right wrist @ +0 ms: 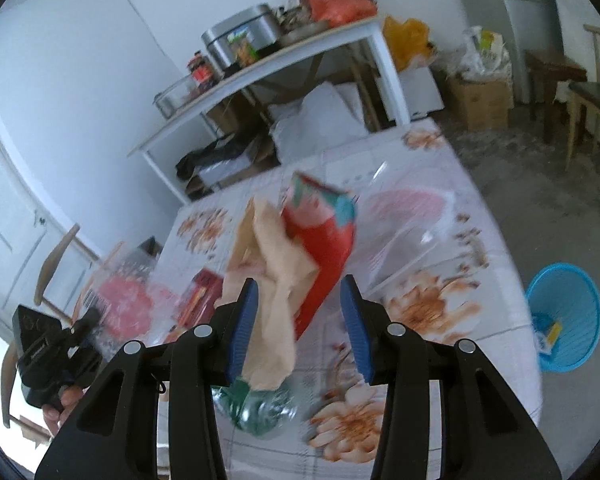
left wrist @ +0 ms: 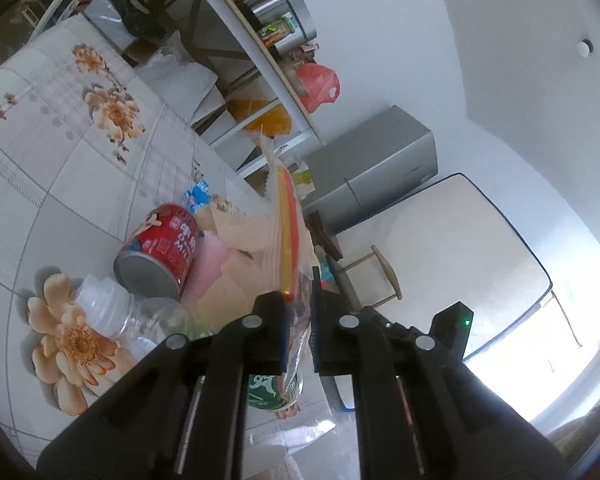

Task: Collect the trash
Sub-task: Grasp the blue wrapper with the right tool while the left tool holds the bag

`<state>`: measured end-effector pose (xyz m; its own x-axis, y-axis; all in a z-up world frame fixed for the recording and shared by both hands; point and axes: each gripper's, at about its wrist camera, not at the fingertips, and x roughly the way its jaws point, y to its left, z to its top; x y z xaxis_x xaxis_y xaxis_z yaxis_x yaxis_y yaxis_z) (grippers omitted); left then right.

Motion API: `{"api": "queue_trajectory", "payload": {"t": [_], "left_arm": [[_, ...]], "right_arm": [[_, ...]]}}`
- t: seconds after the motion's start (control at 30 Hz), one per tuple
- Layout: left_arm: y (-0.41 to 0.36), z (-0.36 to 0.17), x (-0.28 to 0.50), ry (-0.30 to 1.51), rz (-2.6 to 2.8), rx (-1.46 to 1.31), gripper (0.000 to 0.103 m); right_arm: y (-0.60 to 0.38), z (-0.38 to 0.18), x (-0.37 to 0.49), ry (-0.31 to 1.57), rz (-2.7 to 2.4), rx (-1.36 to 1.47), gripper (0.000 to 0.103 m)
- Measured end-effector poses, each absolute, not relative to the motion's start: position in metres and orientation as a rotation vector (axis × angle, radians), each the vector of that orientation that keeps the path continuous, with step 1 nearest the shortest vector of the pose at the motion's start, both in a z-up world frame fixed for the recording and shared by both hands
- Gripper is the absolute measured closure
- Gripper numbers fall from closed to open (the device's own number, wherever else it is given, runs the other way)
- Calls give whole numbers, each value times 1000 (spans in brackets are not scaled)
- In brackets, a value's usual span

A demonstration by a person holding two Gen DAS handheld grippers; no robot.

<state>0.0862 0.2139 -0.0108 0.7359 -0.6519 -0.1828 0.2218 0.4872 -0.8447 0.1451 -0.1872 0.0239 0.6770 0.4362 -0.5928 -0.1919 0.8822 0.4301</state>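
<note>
- Left wrist view: the left gripper (left wrist: 299, 312) is clenched on the edge of a clear plastic bag (left wrist: 288, 216) with a red and yellow strip, its fingers (left wrist: 272, 320) nearly together with the film between them.
- On the flowered tablecloth (left wrist: 60, 168) beside the bag lie a red can (left wrist: 160, 248) on its side, a clear plastic bottle (left wrist: 112, 312) just below it, and crumpled brown paper (left wrist: 244, 240) against the bag.
- Right wrist view: the right gripper (right wrist: 298, 320) stands half apart, its blue pads (right wrist: 242, 328) grasping a bundle of beige paper (right wrist: 276, 280) and a red wrapper (right wrist: 320, 240), held above the table.
- A blue basket (right wrist: 568, 320) sits on the floor to the right of the table, with some scraps inside.
- A green-labelled bottle (right wrist: 260, 408) lies under the bundle.
</note>
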Motion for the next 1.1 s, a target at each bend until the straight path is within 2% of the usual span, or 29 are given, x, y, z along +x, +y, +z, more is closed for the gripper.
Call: {"api": "queue_trajectory", "payload": {"t": [0.1,0.23,0.27,0.43,0.57,0.67,0.87,0.97,1.1], "left_arm": [[220,-6,85,511,-544,-917,97],[234,3,82,470,-501,-910,97],[237,5,82,461,-489,-910,97],[254,8,80,417,-435,-918,97],[266,3,87,406,-400,-931,97],[271,0,91,397,-374,-930,97],[281,-4,93,387,-352,-925,97],[284,-7,94,394,-352,-930,97],[287,-13,95,409,-350,-938,97]], "right_arm": [[-190,42,157,734,399,331,60],[-169,83,191,734,520,253,47],[-162,92,202,749,552,238,47],[-99,107,289,946,684,186,42],[-27,75,359,1183,705,53,40],[18,29,403,1383,640,3,40],[51,-57,454,1597,420,-98,40],[55,-83,460,1648,375,-137,46],[56,-93,459,1645,370,-134,60]]}}
